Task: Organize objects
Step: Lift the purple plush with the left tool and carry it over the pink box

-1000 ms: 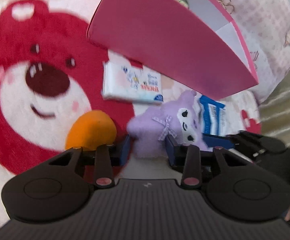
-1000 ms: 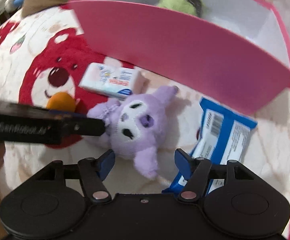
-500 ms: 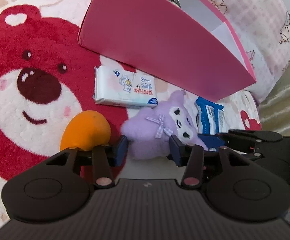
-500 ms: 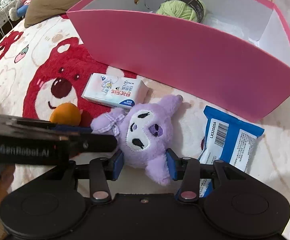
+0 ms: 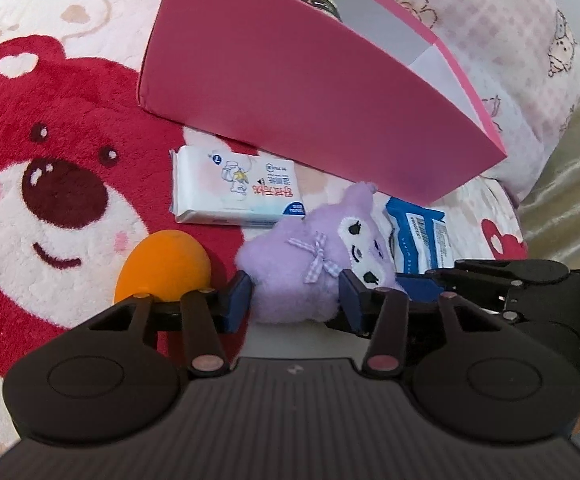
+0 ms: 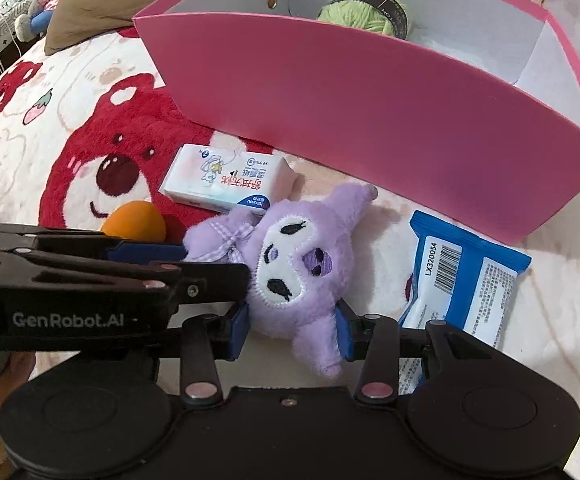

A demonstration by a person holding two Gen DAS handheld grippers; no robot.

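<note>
Right wrist view: the right tool has just clenched on the purple plush toy's lower end; the left tool clamps its body, jaws just narrowing; the toy lies on the bear blanket, near the pink box.

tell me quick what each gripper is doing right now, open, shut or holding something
Left gripper: closed on the purple plush toy, jaws have just closed a little further.
Right gripper: closed on the same toy, near its lower end.
</note>
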